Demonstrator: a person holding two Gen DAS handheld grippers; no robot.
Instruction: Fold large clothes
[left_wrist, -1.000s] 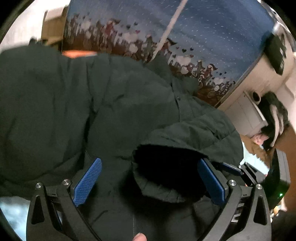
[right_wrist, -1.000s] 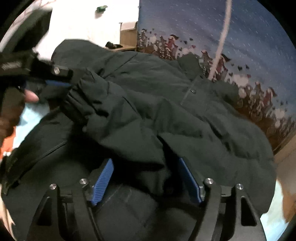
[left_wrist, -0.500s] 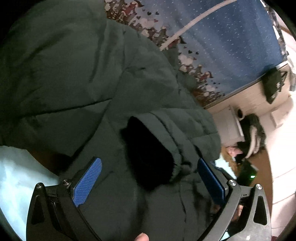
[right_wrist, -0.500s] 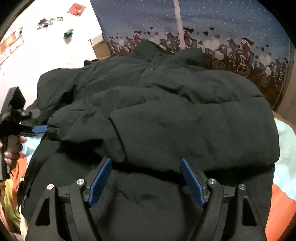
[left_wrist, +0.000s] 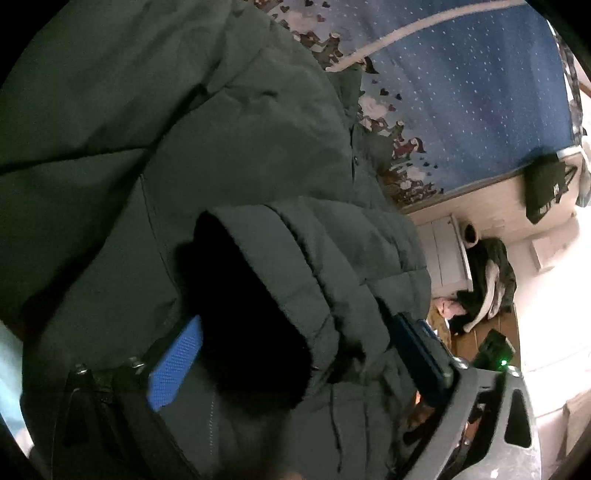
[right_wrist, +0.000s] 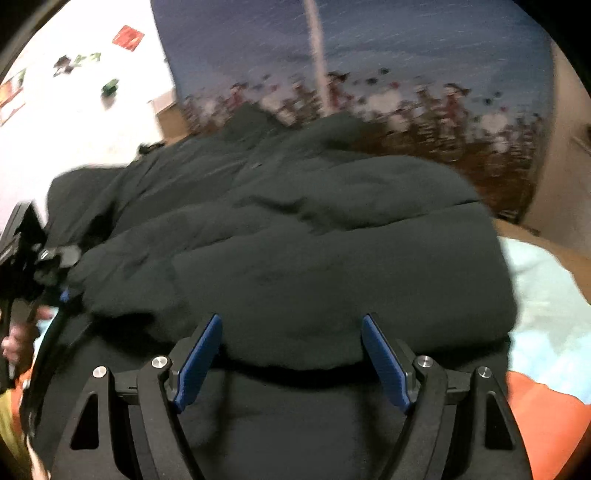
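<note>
A: Coat, big and dark green, lies puffy on the bed, in front of a blue curtain with little hearts

B: Where is the sleeve?

A: Its open end sits between the blue pads of the left gripper. Those jaws have just been closing in, but I cannot tell if they press it yet

B: And the right gripper?

A: Its jaws stand wide, one on each side of a folded edge of the coat, not squeezing it

B: Anything else?

A: A hand shows at the left edge in the right view
</note>
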